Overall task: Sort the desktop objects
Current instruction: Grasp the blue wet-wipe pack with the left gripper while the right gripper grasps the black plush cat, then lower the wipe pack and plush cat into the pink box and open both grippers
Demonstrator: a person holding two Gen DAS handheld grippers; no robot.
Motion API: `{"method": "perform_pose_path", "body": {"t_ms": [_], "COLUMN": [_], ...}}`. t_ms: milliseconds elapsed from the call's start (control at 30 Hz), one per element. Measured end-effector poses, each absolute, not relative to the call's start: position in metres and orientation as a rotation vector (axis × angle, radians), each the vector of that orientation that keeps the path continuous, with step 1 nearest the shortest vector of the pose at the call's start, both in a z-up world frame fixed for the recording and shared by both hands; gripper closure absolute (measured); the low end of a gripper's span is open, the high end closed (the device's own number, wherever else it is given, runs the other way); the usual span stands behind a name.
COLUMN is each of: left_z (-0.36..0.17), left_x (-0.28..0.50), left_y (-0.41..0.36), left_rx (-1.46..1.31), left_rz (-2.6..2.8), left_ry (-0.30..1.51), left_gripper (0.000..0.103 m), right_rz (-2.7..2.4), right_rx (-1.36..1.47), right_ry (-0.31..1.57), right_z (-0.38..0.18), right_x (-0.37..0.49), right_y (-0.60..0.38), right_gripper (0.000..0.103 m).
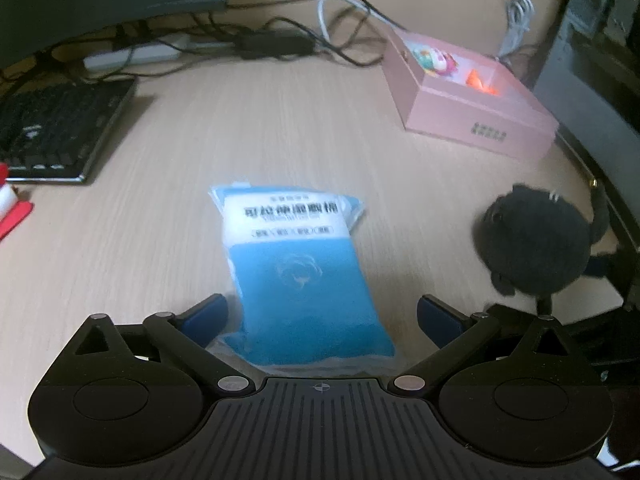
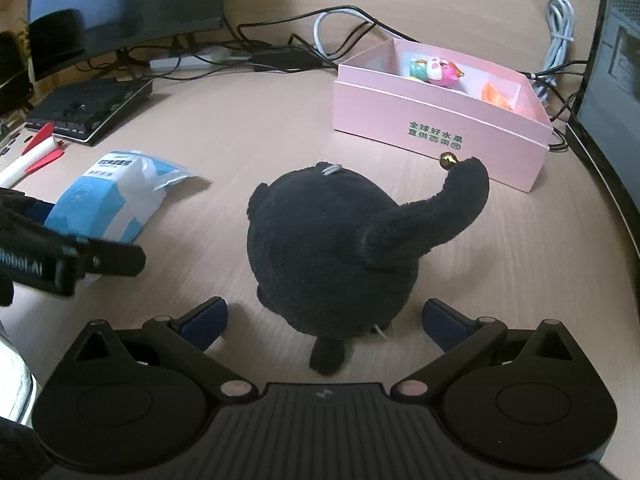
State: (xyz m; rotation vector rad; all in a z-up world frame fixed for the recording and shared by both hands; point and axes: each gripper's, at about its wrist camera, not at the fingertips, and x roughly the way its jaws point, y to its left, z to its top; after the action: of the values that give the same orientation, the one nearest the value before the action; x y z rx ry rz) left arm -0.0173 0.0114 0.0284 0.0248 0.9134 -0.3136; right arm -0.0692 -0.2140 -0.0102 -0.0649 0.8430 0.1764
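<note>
**Two open grippers set over two desk items**

The left gripper [image 1: 322, 314] was spread wide around one blue-and-white packet [image 1: 298, 276], no pad seen pressing it. The right gripper [image 2: 324, 318] was likewise wide open, one black plush toy [image 2: 340, 252] standing between its fingers without visible contact. Beyond, one pink box [image 2: 436, 136] was seen on the wooden desk [image 2: 248, 128], with two small toys counted inside. One keyboard [image 1: 56, 128] lay farther left.

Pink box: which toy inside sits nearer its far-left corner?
The multicoloured figurine, teal and pink; the orange item lies further right in the pink box.
</note>
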Motion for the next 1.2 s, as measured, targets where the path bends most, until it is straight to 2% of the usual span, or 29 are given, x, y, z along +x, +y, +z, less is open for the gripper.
{"method": "perform_pose_path", "body": {"t_ms": [267, 367, 433, 667, 700, 733, 767, 933, 1033, 1200], "left_z": [0.039, 0.041, 0.041, 0.038, 0.037, 0.036, 0.035, 0.033, 0.035, 0.047], "left_x": [-0.026, -0.029, -0.030, -0.018, -0.015, -0.013, -0.011, -0.004, -0.004, -0.008], "left_y": [0.008, 0.007, 0.006, -0.004, -0.006, -0.006, -0.007, -0.009, -0.012, -0.021], "left_rx": [0.107, 0.124, 0.134, 0.164, 0.163, 0.161, 0.158, 0.158, 0.173, 0.203], "left_rz": [-0.266, -0.266, -0.268, -0.253, -0.245, -0.245, -0.254, -0.265, -0.300, -0.366], "left_ry": [0.891, 0.887, 0.883, 0.877, 0.881, 0.889, 0.905, 0.942, 0.934, 0.890], "left_gripper": [0.000, 0.000, 0.000, 0.000, 0.005, 0.020, 0.027, 0.034, 0.044, 0.046], "right_rz": [0.183, 0.190, 0.191, 0.167, 0.164, 0.160, 0.153, 0.123, 0.103, 0.088], "right_rx": [-0.081, -0.091, -0.078, -0.075, -0.078, -0.083, -0.089, -0.072, -0.053, -0.020], "right_ry": [0.722, 0.725, 0.736, 0.733, 0.735, 0.737, 0.736, 0.726, 0.722, 0.716], "right_z": [-0.008, -0.009, -0.007, -0.002, -0.002, -0.001, -0.001, 0.002, 0.004, 0.016], "right_x": [-0.068, -0.062, -0.058, -0.067, -0.069, -0.070, -0.072, -0.082, -0.087, -0.092], "right_y": [-0.215, -0.213, -0.214, -0.213, -0.213, -0.212, -0.212, -0.216, -0.219, -0.226], "right_gripper": [0.001, 0.016, 0.029, 0.031, 0.031, 0.031, 0.031, 0.031, 0.031, 0.031]}}
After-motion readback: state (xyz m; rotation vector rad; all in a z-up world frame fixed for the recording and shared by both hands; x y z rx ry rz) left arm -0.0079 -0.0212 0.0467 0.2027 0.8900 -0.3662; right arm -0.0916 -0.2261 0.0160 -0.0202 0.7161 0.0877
